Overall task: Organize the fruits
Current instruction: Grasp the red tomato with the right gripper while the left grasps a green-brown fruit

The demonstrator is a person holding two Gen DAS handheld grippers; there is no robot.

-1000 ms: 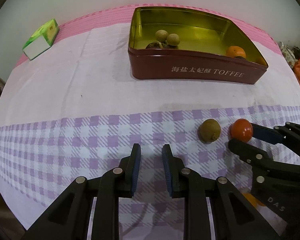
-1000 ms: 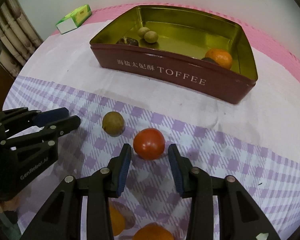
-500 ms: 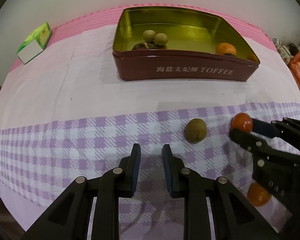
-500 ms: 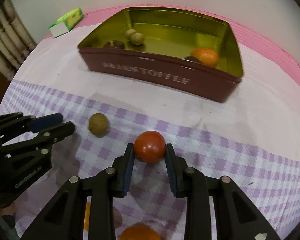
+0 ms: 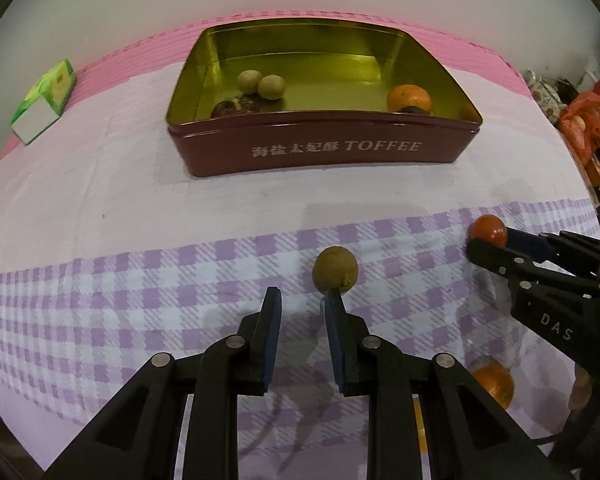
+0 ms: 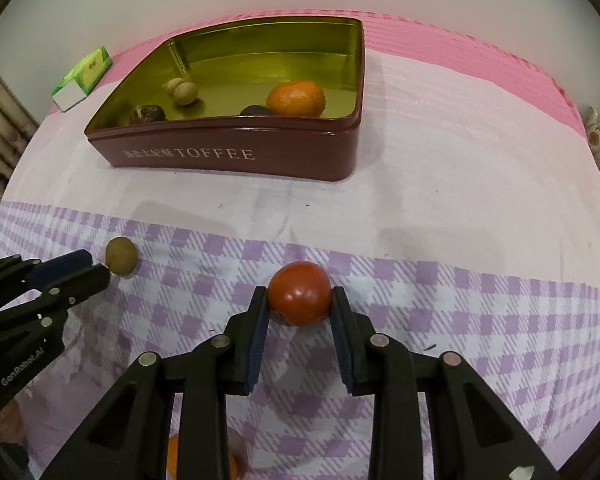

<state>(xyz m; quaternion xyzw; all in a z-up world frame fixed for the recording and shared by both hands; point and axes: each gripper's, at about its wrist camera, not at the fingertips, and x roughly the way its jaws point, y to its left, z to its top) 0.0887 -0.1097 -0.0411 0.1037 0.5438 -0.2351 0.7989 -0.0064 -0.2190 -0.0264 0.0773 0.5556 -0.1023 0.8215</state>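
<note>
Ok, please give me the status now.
Right gripper shut on red tomato. Left gripper open, empty, near brown fruit. Toffee tin ahead, unobstructed.

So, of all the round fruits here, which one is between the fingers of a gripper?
The red tomato, clamped by the right gripper; the brown fruit lies free beside the left gripper.

Clothed table (image 5: 100, 200) bears tin (image 5: 324, 152), box (image 5: 44, 100), fruit (image 5: 335, 269).

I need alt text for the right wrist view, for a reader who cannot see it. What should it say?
The right gripper holds a red tomato above a purple checked cloth. Behind stands an open toffee tin holding an orange and small brown fruits; at left, the left gripper nears a brown fruit.
</note>
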